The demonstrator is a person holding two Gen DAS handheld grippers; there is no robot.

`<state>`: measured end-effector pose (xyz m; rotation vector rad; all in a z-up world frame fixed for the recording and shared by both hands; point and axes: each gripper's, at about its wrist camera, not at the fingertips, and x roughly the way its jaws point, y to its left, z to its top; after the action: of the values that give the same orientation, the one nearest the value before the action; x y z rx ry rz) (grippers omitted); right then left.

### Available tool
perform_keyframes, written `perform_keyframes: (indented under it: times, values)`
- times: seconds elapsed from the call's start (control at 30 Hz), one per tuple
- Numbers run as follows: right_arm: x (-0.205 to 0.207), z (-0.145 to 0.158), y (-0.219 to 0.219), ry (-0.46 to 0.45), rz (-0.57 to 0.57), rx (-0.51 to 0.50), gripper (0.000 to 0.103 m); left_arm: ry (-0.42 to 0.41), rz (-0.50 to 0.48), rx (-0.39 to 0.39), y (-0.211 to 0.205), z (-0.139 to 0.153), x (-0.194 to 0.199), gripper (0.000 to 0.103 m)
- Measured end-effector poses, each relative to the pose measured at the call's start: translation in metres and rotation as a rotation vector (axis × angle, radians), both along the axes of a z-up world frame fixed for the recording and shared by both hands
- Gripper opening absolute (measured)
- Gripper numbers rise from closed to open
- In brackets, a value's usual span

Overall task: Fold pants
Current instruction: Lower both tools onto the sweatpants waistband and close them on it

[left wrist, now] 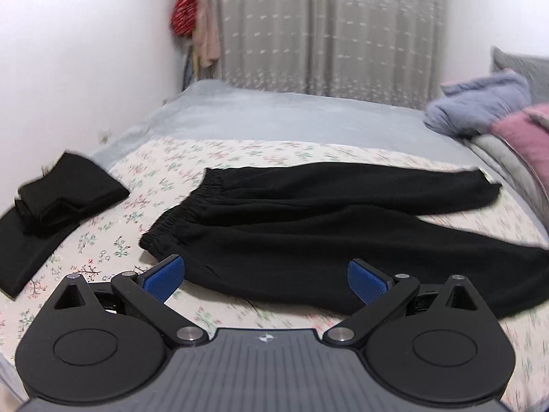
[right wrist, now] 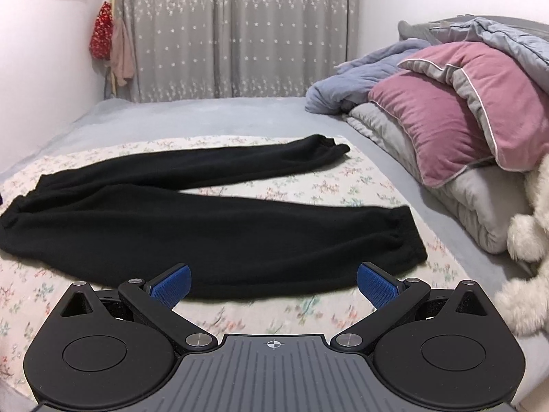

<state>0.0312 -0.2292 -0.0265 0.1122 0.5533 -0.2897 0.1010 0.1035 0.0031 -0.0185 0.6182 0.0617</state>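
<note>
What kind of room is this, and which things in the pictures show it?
Most likely a bedroom in a home. The black pants lie on a bed with a floral sheet, pillows and quilts are piled at the right, and a grey curtain hangs behind.

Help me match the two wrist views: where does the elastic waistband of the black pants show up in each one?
Left wrist view: the waistband sits left of centre, running diagonally, gathers plainly visible.
Right wrist view: the waistband is at the far left edge, barely in frame.
Shared landmark: the red patterned bag hanging on the wall left of the grey curtain.
</note>
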Motion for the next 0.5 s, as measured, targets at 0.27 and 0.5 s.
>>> perform_keyframes:
  times: [0.27,0.5]
  values:
    - [0.038,-0.015,-0.095,0.007,-0.146,0.19,0.103,0.114,0.255,-0.214,0.101,-0.026,0.076,0.102]
    - [0.058,-0.046,-0.16,0.065,-0.302,0.392,0.103,0.199,0.396,-0.332,0.159,-0.061,0.111,0.102]
